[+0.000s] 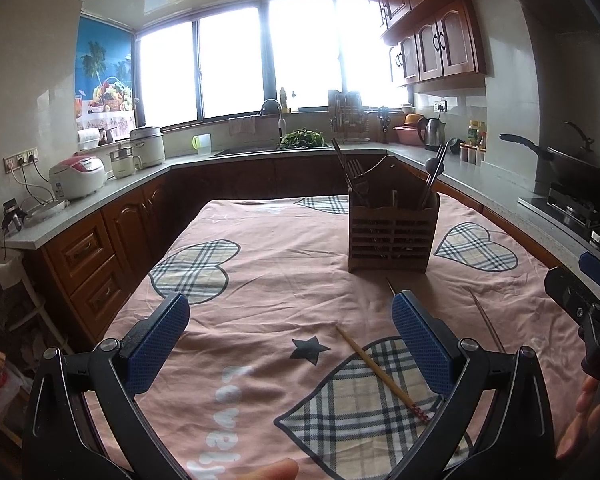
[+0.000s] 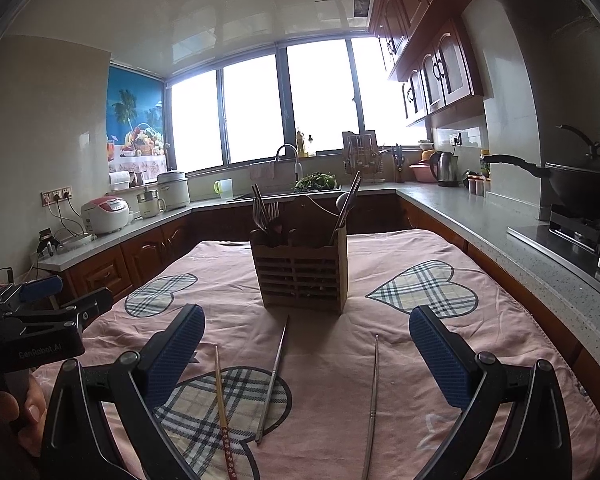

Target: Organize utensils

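Observation:
A wooden slatted utensil holder (image 1: 392, 236) (image 2: 302, 270) stands on the pink-clothed table; forks, a spoon and chopsticks stick out of it. Three chopsticks lie loose in front of it: a wooden one with a red patterned end (image 1: 382, 376) (image 2: 223, 408), a metal one (image 2: 273, 380) and another metal one (image 2: 373, 404) (image 1: 487, 320). My left gripper (image 1: 290, 344) is open and empty above the cloth, the wooden chopstick lying between its fingers. My right gripper (image 2: 306, 354) is open and empty, with the chopsticks below and between its fingers.
The table (image 1: 260, 280) wears a pink cloth with plaid hearts. Kitchen counters wrap around: rice cookers (image 1: 78, 176) on the left, sink (image 1: 244, 151) under the window, kettle (image 1: 432, 133) and wok on a stove (image 1: 580, 168) on the right. The other gripper shows at each view's edge.

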`<state>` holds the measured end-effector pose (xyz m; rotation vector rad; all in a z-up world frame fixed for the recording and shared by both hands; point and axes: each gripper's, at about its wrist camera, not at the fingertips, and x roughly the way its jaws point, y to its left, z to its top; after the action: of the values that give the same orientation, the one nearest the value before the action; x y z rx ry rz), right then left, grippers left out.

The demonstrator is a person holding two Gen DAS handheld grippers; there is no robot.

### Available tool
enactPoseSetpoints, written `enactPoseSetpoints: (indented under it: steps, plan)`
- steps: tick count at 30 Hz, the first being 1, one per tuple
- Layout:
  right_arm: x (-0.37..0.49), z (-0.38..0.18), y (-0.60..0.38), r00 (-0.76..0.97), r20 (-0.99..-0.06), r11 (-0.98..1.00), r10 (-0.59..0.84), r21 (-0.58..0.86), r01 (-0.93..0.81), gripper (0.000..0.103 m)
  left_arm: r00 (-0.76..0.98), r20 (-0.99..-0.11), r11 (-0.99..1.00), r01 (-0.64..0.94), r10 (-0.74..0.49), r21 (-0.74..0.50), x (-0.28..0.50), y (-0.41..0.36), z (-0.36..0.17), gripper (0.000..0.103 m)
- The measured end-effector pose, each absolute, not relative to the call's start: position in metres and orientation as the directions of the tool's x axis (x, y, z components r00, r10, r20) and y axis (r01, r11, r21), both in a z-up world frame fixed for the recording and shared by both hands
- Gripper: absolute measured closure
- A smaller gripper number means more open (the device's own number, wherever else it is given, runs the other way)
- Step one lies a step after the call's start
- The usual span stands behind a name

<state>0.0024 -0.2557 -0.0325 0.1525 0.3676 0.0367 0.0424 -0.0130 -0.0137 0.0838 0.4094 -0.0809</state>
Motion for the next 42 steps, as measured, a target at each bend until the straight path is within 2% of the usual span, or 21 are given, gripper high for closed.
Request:
enactPoseSetpoints:
  steps: [42]
  plan:
    - [0.0049,-0.0347,-0.2541,0.930,-0.362,0.990,0.068,0.143,-0.017,0.000,0.919,-0.391,0.996,0.074,-0.046,0.057,0.0373,-0.0069,-0.0087,0.000]
